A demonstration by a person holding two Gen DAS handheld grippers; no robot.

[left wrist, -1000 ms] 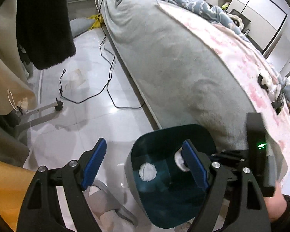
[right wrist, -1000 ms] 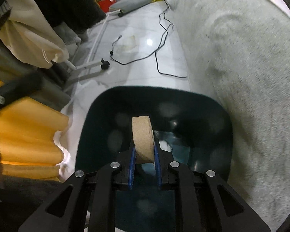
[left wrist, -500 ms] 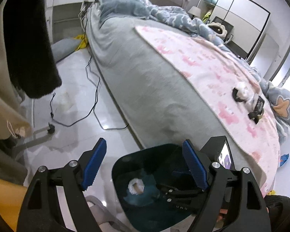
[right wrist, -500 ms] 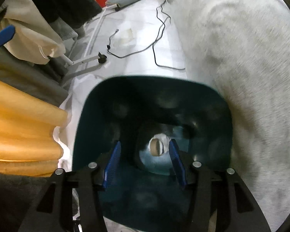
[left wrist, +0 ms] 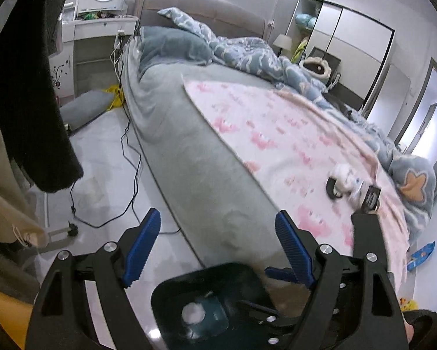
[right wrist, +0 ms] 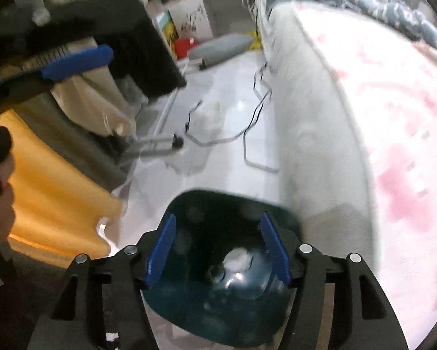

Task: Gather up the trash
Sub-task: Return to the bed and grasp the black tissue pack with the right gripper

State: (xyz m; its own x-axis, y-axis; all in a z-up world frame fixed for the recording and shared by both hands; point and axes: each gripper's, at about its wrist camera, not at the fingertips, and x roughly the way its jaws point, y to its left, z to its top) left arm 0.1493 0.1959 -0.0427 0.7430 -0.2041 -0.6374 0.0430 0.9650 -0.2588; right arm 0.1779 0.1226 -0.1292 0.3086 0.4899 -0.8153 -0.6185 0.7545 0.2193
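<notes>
A dark teal bin (left wrist: 171, 288) stands on the floor by the bed. A white paper wad (left wrist: 193, 312) lies at its bottom. My left gripper (left wrist: 218, 245) hangs open and empty above the bin's far rim. In the right wrist view the bin (right wrist: 189, 201) is right below my right gripper (right wrist: 218, 248), whose jaws are opening with nothing between them. White trash (right wrist: 237, 258) and a small roll (right wrist: 215, 272) rest on the bin's floor. Small items (left wrist: 343, 186), black and white, lie on the pink blanket (left wrist: 276, 134).
The grey bed side (left wrist: 195, 175) runs along the right of the bin. Black cables (left wrist: 131, 175) trail over the pale floor. Hanging clothes (left wrist: 29, 102) and orange fabric (right wrist: 52, 198) crowd the left. A blue wrapper (left wrist: 422, 255) lies on the floor past the bed's corner.
The right gripper let the cardboard roll drop into the bin, and its jaws spread apart. Both grippers rose, so the bin looks smaller and more of the bed shows.
</notes>
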